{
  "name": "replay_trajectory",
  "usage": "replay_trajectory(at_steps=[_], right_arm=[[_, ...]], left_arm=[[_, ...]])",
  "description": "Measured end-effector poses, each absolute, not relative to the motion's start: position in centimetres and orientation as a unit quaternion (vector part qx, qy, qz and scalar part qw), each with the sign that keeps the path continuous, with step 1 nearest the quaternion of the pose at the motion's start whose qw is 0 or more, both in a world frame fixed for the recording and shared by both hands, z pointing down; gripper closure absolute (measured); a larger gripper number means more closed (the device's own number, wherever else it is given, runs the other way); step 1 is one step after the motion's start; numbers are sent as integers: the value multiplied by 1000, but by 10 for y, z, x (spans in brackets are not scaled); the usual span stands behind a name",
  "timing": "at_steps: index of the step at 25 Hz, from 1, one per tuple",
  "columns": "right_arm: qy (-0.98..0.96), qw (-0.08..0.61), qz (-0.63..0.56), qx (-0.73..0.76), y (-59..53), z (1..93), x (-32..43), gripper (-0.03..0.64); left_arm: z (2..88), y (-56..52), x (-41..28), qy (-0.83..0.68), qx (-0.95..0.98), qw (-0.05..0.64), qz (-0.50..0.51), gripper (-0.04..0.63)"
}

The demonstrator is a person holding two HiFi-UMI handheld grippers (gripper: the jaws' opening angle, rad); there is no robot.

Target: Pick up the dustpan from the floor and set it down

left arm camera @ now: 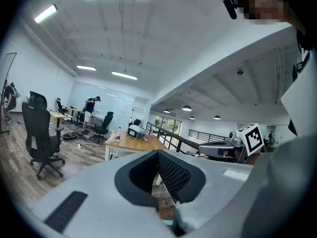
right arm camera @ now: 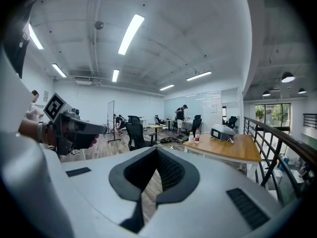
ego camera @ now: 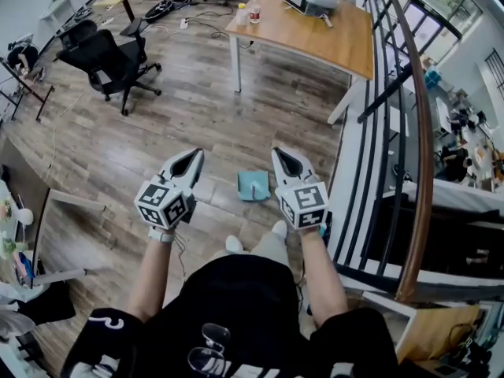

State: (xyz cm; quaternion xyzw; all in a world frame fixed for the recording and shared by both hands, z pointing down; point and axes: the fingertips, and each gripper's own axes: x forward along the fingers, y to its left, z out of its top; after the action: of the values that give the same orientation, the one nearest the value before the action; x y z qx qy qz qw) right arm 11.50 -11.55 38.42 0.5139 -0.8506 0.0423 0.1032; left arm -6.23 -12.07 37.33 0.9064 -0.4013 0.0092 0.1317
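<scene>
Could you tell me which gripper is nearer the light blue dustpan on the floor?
Right. The right gripper hangs just right of the light blue plastic dustpan; the left gripper sits farther off to its left.

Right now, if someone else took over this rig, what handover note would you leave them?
Left gripper: shut, empty, held up near level.
Right gripper: shut, empty, held up the same way.
Dustpan: lying on the floor, seen between the two grippers in the head view, touched by neither.
Done: nothing yet; the dustpan is not picked up.
Left: open a gripper, reach down, grip the dustpan, lift it, then set it down.
</scene>
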Motion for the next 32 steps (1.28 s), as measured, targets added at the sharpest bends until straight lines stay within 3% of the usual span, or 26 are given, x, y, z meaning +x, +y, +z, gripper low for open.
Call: replay_trajectory(at_steps=[32], right_arm=[[-855,106,53,506,-121,394,113,621]], left_arm=[[379,-127,-57,-400,906,142,6,598]])
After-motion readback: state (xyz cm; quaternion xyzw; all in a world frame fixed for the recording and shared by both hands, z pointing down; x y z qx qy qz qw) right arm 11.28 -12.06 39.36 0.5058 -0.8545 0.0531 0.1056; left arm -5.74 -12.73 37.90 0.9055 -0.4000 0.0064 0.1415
